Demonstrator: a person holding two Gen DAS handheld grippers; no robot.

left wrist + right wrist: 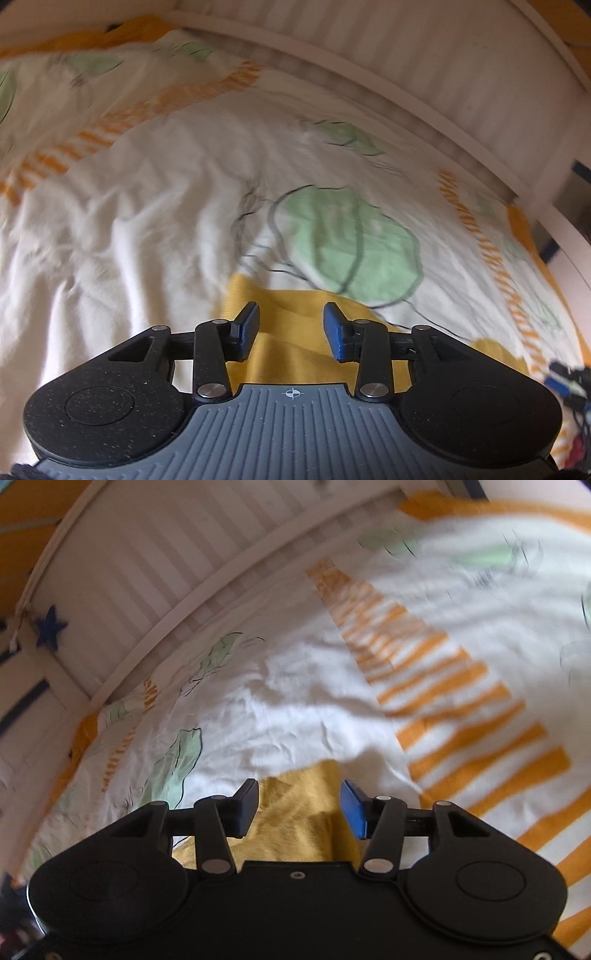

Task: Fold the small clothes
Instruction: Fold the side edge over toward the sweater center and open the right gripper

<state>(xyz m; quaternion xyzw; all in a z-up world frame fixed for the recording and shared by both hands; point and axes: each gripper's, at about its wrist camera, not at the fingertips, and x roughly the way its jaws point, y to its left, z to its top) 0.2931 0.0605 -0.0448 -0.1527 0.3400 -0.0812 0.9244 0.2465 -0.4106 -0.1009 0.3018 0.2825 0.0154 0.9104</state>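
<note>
Two tongs held apart over one yellow garment on a patterned bedsheet.

Left tongs [291, 330] gape, the yellow garment [295, 343] lying flat between and under the pads; right tongs [299, 808] gape too, over a creased corner of it. Only the right view shows a blue star [51, 627] on the white slatted rail [147, 561], far left of the tongs, bedsheet [129, 229] blurred.

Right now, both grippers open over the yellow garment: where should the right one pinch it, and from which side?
Probably the raised fold ridge of the yellow garment, which lies between the right gripper fingers. Come straight down from above: the cloth lies on the bedspread, so only that ridge stands up enough to pinch. The left gripper is also open over the garment's flatter part.
</note>
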